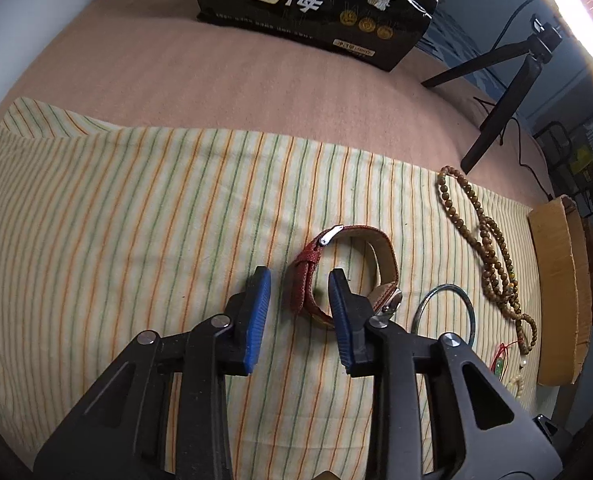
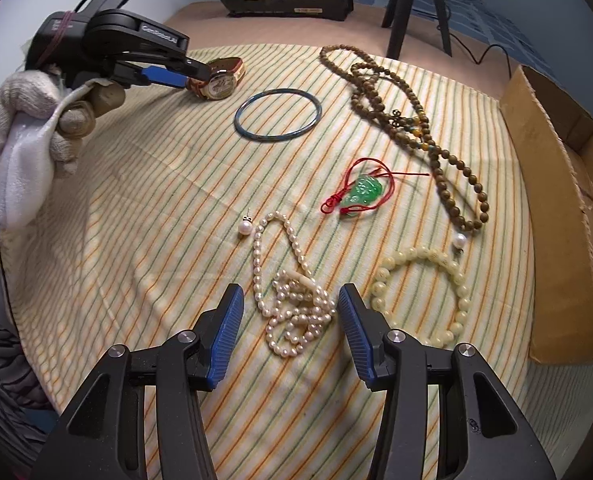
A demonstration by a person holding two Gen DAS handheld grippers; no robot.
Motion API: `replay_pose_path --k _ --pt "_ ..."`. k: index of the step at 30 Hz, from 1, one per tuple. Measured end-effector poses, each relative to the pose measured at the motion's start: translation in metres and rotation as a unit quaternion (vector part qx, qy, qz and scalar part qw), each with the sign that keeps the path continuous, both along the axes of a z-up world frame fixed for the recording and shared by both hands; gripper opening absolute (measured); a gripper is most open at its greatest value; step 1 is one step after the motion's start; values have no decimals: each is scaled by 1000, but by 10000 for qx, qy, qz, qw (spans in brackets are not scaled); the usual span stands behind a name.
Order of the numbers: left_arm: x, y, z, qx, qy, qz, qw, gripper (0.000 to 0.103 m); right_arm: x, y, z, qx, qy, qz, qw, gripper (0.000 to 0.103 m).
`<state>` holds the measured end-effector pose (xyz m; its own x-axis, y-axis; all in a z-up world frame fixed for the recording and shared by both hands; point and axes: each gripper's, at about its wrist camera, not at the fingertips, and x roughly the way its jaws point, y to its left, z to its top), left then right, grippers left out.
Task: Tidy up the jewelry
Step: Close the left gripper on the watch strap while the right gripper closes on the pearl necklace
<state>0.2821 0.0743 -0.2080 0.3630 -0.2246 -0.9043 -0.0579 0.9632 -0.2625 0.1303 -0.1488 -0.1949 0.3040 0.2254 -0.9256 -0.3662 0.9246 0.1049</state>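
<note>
Striped cloth (image 2: 144,208) carries all jewelry; places given relative to it. Cardboard box (image 2: 556,208) at cloth's right edge, long axis running near to far. Brown bead necklace (image 2: 416,120) at far right, strung diagonally toward box. Left gripper (image 1: 299,304) spread open, straddling red strap of watch (image 1: 348,272) at cloth's far left part; watch on its side, strap loop upright. Right gripper (image 2: 291,332) open above pearl necklace (image 2: 296,304) at near edge. Blue bangle (image 2: 277,115) flat, just right of watch.
</note>
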Motion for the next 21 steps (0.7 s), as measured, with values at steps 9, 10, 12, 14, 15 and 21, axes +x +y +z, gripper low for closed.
replay_pose_path --k 9,10,12,14,15,21 --pt "3 -3 -7 6 -26 -54 10000 10 7 2 -3 -89 67 29 9999 8" --pt "2 -4 -6 35 -46 -80 10000 9 6 1 -4 -99 66 41 9999 7" --pt "1 -5 -6 51 -69 -117 9999 8 5 3 -3 -110 54 70 9999 7" --pt "-2 -4 -5 28 -77 -124 9999 7 4 2 -1 -35 55 62 10000 6" --pt "-3 -4 -5 17 -75 -123 9999 7 2 1 0 18 55 51 10000 6" --pt "-14 -4 3 47 -117 -161 9998 7 0 -3 18 300 -114 -8 9995 6"
